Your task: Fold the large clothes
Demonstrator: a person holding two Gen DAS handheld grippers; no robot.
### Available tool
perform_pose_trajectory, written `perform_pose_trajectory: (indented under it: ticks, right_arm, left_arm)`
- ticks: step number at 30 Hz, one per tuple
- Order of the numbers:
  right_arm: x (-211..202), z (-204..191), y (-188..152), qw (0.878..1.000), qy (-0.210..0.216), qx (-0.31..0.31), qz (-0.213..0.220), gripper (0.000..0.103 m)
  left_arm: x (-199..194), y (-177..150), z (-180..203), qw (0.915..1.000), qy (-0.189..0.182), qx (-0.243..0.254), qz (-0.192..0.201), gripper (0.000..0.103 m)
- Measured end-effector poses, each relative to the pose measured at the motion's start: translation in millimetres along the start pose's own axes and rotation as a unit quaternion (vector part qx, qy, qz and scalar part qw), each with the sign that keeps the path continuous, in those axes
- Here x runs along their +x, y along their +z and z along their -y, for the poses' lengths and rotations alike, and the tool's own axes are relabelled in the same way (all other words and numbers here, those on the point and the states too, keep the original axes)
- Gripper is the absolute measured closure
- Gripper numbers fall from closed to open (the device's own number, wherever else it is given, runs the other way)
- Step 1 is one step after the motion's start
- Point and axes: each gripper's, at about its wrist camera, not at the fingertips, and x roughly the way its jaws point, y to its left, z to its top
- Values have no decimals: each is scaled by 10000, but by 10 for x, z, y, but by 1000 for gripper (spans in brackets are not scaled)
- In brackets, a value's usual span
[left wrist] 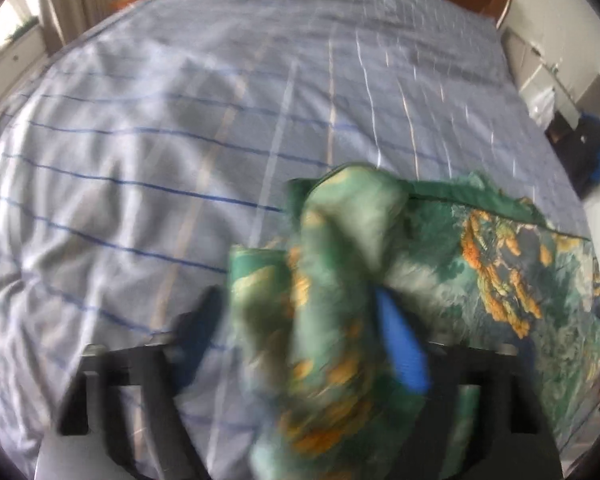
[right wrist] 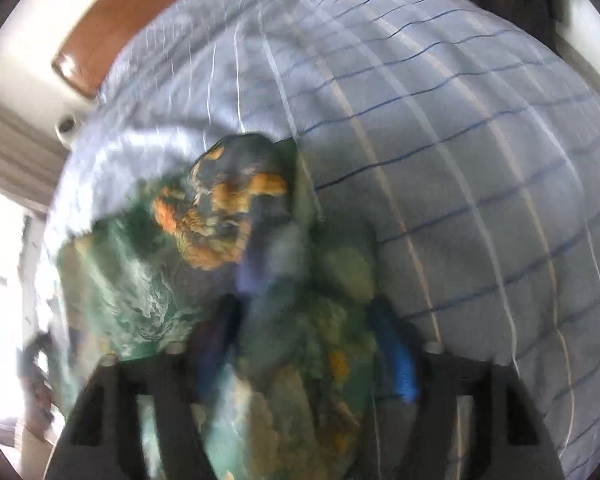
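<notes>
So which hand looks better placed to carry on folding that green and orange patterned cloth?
Probably neither alone: the left gripper and right gripper each have the green and orange patterned cloth bunched between spread fingers, over the blue checked bedsheet.

Motion blur softens the green, orange-patterned fabric garment [left wrist: 332,320] in both views. It hides the inner faces of the left tool [left wrist: 300,344] and right tool [right wrist: 312,344], so contact cannot be judged. The frame's lower edge cuts off the garment's bottom. The brown wooden headboard [right wrist: 100,40] is partly cropped.
</notes>
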Motion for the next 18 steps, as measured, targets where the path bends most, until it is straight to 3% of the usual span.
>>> perform_pose_trajectory:
  ticks: [2, 6, 10, 14, 18]
  right_arm:
    - [-251, 98, -81, 9991, 242, 153, 320, 33]
    - [-804, 223, -429, 9953, 47, -35, 965, 29]
    - [-1079, 236, -979, 9924, 4, -323, 1189, 27]
    - [-1065, 246, -1685, 9902, -45, -489, 1307, 26]
    - [-903, 129, -2269, 9879, -146, -644, 1400, 26]
  left_arm:
    - [-218, -92, -107, 9999, -36, 4, 108, 17]
    - [-661, -415, -219, 9987, 239, 43, 444, 14]
    - [-1068, -1061, -101, 9929, 656, 309, 945, 5]
    - [-1055, -1618, 60, 9902, 933, 515, 899, 5]
    - [-791, -2125, 293, 9875, 1200, 807, 625, 5]
